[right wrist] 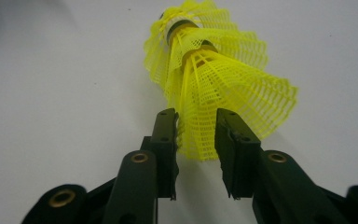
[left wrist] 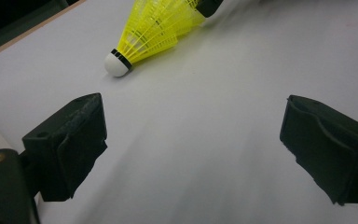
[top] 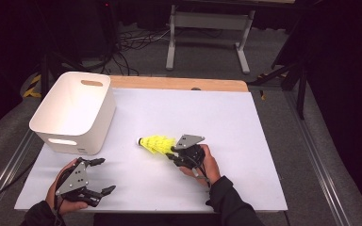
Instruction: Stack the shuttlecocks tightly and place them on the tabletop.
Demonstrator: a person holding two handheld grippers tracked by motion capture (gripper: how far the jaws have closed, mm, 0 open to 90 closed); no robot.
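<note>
1. The left hand comes in at the bottom left of the high view, wrapped around the body of the left gripper, which lies low and points toward the right
2. In the left gripper view its two black jaws stand wide apart, with nothing between them
3. The right hand enters from the bottom centre on a dark-sleeved forearm angled up and to the left
4. It holds the right gripper, which points left and carries a grey plate on top
5. In the right gripper view its jaws sit close together but with a gap between the pads, so they are parted, not clamped
</note>
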